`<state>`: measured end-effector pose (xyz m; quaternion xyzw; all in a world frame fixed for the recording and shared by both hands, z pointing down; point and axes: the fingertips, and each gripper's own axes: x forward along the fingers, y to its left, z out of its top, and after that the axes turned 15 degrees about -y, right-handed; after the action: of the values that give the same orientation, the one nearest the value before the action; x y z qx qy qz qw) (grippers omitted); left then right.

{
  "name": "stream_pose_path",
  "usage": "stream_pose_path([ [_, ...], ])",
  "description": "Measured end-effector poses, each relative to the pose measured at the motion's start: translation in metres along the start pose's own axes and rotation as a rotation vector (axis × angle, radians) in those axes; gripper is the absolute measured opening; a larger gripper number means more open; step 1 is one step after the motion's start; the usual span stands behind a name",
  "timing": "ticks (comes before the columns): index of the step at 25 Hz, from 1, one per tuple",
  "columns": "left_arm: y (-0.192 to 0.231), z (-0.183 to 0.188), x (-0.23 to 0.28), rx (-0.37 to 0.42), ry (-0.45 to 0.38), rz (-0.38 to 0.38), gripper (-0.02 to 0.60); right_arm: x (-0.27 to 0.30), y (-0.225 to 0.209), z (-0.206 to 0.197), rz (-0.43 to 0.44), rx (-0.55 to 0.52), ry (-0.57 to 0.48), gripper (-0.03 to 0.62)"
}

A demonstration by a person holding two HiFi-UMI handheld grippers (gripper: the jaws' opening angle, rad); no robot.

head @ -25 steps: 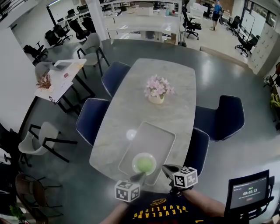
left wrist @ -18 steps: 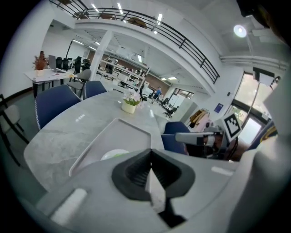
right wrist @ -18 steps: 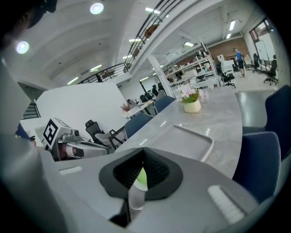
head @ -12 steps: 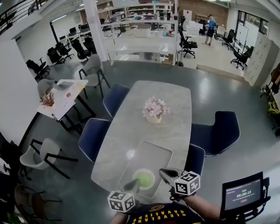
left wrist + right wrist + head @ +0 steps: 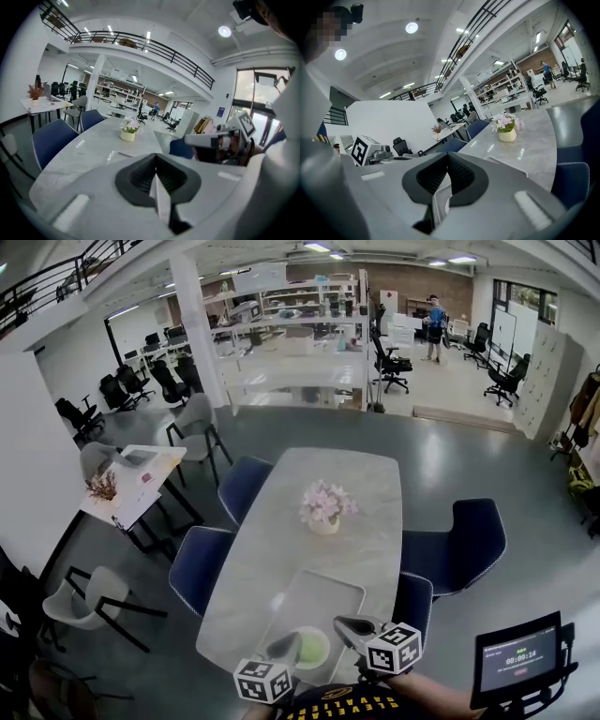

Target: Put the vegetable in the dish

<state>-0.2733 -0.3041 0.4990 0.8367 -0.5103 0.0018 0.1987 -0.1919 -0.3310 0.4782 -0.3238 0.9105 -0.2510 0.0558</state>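
Observation:
A white dish [image 5: 322, 659] holding a green vegetable [image 5: 314, 648] sits at the near end of a grey tray [image 5: 323, 596] on the marble table [image 5: 361, 488]. My left gripper [image 5: 283, 647] is shut with nothing in it, its tip at the dish's left rim. My right gripper [image 5: 349, 628], also shut and holding nothing, sits just right of the dish. In the left gripper view the jaws of the left gripper [image 5: 157, 187] meet in a line. The right gripper [image 5: 440, 197] looks the same in its own view. The dish is hidden in both gripper views.
A pot of pink flowers [image 5: 323, 507] stands mid-table beyond the tray. Blue chairs [image 5: 464, 540] line both long sides. A screen with a timer [image 5: 520, 662] stands at my right. Desks, shelves and office chairs fill the room behind.
The head view has tilted upward, so the table, tray and dish sit lower in the picture. Both grippers stay shut beside the dish, drawn slightly toward me.

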Motion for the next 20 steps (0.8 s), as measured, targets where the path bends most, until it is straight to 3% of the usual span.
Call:
stream_pose_path([
  [7, 0.001, 0.004, 0.012, 0.021, -0.043, 0.005, 0.002, 0.008, -0.013, 0.004, 0.021, -0.047, -0.010, 0.006],
  [20, -0.005, -0.004, -0.008, 0.012, 0.016, 0.016, 0.002, -0.001, 0.001, 0.000, 0.011, -0.014, -0.010, 0.006],
])
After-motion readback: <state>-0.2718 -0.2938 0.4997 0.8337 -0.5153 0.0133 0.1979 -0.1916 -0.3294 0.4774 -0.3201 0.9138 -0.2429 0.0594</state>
